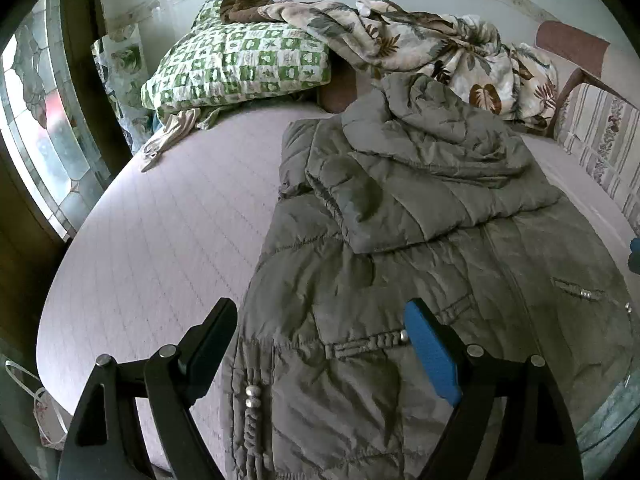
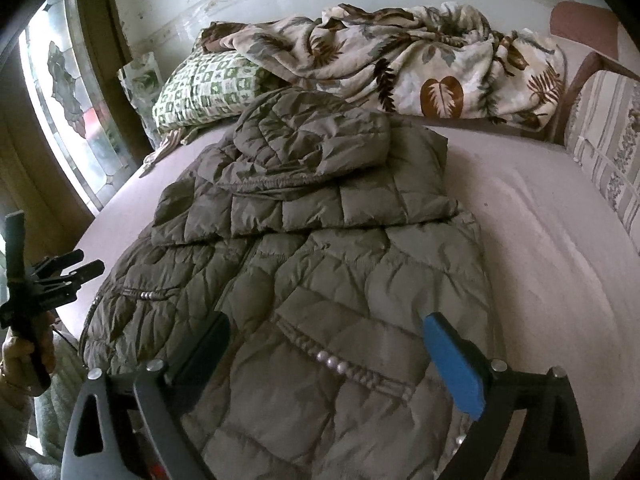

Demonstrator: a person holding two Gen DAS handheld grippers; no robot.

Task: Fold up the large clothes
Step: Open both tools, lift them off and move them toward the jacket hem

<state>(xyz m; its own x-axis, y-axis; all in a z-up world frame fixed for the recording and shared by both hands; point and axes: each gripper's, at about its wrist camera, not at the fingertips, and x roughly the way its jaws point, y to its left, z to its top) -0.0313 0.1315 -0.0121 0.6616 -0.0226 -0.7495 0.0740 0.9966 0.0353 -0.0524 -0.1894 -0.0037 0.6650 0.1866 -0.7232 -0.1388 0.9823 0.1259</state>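
1. Stained-glass window (image 1: 44, 128): stands beyond the bed's left edge, in both wrist views.
2. Green checked pillow (image 1: 240, 68): lies at the far left corner of the mattress (image 1: 168, 240), touching the leaf-print blanket.
3. Left gripper (image 1: 320, 336): jaws stand wide apart and hold nothing. It hovers over the near hem of the jacket, one finger above bare mattress, the blue-padded one above the quilting. The right wrist view shows the same gripper (image 2: 86, 264) held in the person's hand (image 2: 24, 354) off the near left corner.
4. Grey-green quilted hooded jacket (image 1: 420, 260): lies lengthwise in the middle of the mattress, hem toward the near edge. The hood (image 2: 312, 136) and what appear to be the sleeves are already turned in over the chest, forming a layered upper band. Judged stage: roughly midway; the long lower body is still flat and remains to be folded up.
5. Right gripper (image 2: 328, 344): jaws apart, empty, poised above the beaded trim (image 2: 340, 360) near the hem.
6. Leaf-print blanket (image 2: 420, 60): heaped along the far edge.
7. Striped side panel (image 2: 608, 148): borders the right edge.
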